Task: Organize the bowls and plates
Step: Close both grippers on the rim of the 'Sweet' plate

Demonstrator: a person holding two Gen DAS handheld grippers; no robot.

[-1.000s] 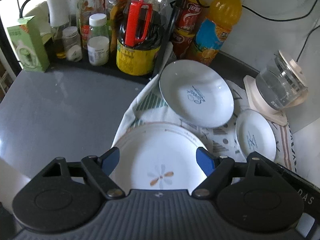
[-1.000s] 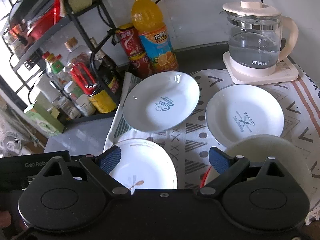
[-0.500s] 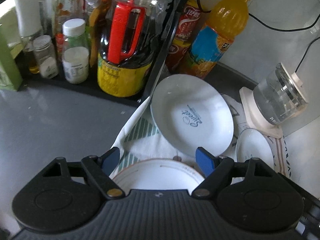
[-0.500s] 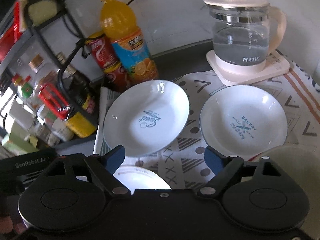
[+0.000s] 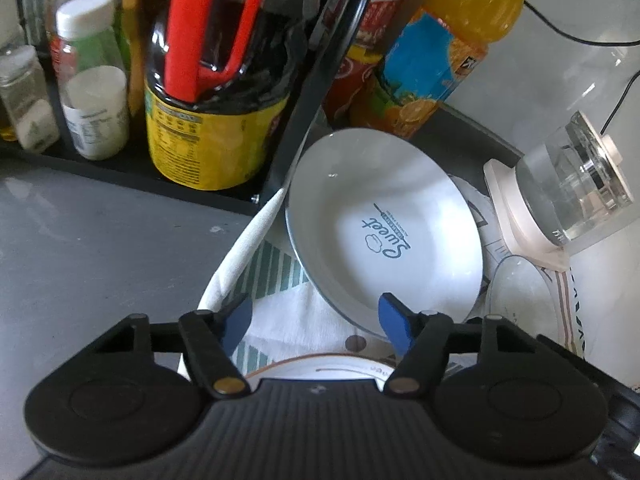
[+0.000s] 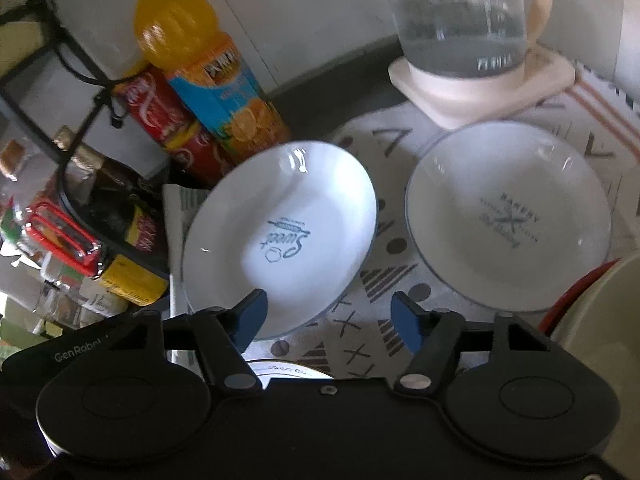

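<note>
A white plate printed "Sweet" (image 5: 384, 232) (image 6: 280, 240) lies on the patterned cloth (image 5: 288, 308). To its right lies a white plate printed "Bakery" (image 6: 508, 220) (image 5: 520, 296). Only the rim of a flower plate (image 5: 320, 368) (image 6: 288, 370) shows under both gripper bodies. A cream bowl with a red rim (image 6: 600, 320) sits at the right edge. My left gripper (image 5: 316, 322) hovers at the near edge of the "Sweet" plate. Its jaws are closing, with only cloth showing between them. My right gripper (image 6: 328, 320) hangs over the cloth between the two plates, jaws closing on nothing.
A black rack (image 5: 312, 80) with sauce bottles and jars stands at the back left. An orange juice bottle (image 6: 200, 64) and red cans (image 6: 160, 108) stand behind the "Sweet" plate. A glass kettle (image 6: 460, 20) sits on its base at the back right. Grey counter (image 5: 100, 248) lies left of the cloth.
Both grippers have moved forward and down toward the "Sweet" plate, and their jaws have narrowed. The flower plate has slid almost out of sight beneath them.
</note>
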